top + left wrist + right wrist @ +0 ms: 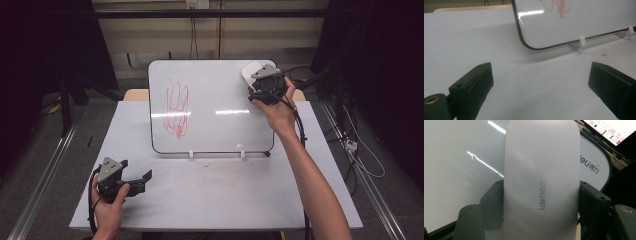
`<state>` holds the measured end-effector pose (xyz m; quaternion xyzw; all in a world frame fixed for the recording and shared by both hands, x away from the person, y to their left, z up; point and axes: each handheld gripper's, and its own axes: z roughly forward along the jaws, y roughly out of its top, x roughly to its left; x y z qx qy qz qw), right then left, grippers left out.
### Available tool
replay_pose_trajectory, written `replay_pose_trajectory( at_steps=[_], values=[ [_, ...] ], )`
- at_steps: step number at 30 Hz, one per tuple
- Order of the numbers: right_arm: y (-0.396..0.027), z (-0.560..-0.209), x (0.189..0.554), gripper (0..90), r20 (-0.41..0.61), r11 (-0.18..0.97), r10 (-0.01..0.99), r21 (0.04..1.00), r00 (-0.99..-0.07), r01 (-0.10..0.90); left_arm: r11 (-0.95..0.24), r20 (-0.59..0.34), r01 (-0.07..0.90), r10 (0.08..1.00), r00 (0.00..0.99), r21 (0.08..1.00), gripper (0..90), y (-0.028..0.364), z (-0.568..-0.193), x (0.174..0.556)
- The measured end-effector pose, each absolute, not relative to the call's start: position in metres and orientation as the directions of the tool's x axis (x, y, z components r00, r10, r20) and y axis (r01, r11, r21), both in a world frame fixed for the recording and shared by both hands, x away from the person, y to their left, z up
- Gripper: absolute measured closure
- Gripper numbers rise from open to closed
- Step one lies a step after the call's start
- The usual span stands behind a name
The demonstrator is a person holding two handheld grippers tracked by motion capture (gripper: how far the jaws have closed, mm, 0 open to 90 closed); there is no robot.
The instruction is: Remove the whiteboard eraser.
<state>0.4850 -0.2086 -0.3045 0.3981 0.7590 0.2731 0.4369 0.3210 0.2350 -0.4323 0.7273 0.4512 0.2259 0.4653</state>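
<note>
A whiteboard (220,95) leans on two white feet at the back of the table, with a red scribble (176,109) on its left half. My right gripper (260,84) is at the board's top right corner, shut on a white eraser (250,71). In the right gripper view the eraser (541,177) stands upright between the two jaws, against the whiteboard (456,170). My left gripper (146,178) rests low at the table's front left, open and holding nothing. The left gripper view has my left gripper (540,85) facing the whiteboard's lower corner (579,22) and the scribble's lower end (557,6).
The white table (220,195) carries small dark specks in front of the board. One white foot of the board (582,41) stands ahead of the left gripper. Metal rails run along the floor on both sides, and cables (360,150) lie at the right.
</note>
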Motion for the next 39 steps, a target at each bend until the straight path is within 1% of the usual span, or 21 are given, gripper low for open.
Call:
replay_pose_trajectory(
  at_steps=[7,15,20,25,31,34,39],
  values=[
    [-0.209,-0.303,0.485,31.6,-0.437,0.529,0.846,0.759,-0.306,0.379,-0.16,-0.095,0.451,0.865,0.492,0.878,6.0,0.234,-0.433,0.321],
    [-0.211,-0.299,0.485,31.8,-0.4,0.505,0.859,0.763,-0.32,0.403,-0.153,-0.093,0.444,0.87,0.485,0.883,6.0,0.237,-0.432,0.32],
    [-0.22,-0.294,0.487,31.8,-0.32,0.457,0.876,0.788,-0.361,0.413,-0.164,-0.092,0.448,0.864,0.495,0.879,6.0,0.235,-0.432,0.321],
    [-0.225,-0.293,0.487,31.8,-0.277,0.427,0.886,0.803,-0.373,0.417,-0.166,-0.09,0.45,0.865,0.494,0.877,6.0,0.236,-0.432,0.321],
    [-0.229,-0.293,0.482,31.8,-0.233,0.39,0.891,0.833,-0.39,0.394,-0.156,-0.1,0.454,0.866,0.491,0.877,6.0,0.236,-0.434,0.321],
    [-0.229,-0.291,0.478,31.7,-0.237,0.389,0.891,0.839,-0.387,0.381,-0.161,-0.095,0.456,0.867,0.489,0.875,6.0,0.237,-0.434,0.321],
    [-0.234,-0.292,0.471,31.7,-0.215,0.365,0.895,0.857,-0.39,0.364,-0.151,-0.101,0.456,0.87,0.483,0.877,6.0,0.238,-0.434,0.32]
  ],
)
